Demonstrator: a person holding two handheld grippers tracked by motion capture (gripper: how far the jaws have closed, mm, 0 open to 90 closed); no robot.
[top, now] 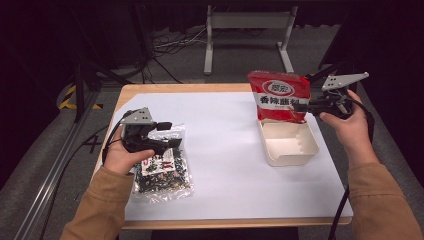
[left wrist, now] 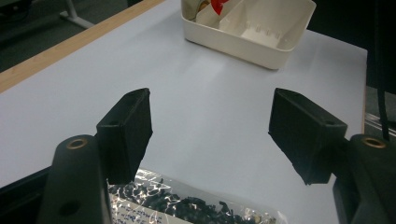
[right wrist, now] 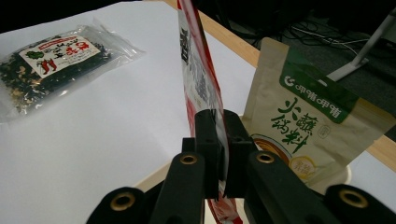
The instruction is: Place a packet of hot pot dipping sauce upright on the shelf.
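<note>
My right gripper [top: 306,106] is shut on the right edge of a red snack packet [top: 278,96] and holds it upright over the far end of a white plastic box [top: 287,159]. In the right gripper view the jaws [right wrist: 220,140] pinch the red packet [right wrist: 196,79] edge-on, and a beige packet with a green label [right wrist: 303,126] stands just behind it. My left gripper [top: 171,134] hovers open over the top of a clear bag of dark dried spices [top: 162,172]. Its jaws [left wrist: 215,133] stand wide apart with nothing between them, above the bag [left wrist: 187,207].
A white sheet [top: 225,165] covers most of the wooden table [top: 150,89]. The box [left wrist: 233,44] has a divider inside and sits at the right. A metal stand and cables lie on the floor beyond the far edge.
</note>
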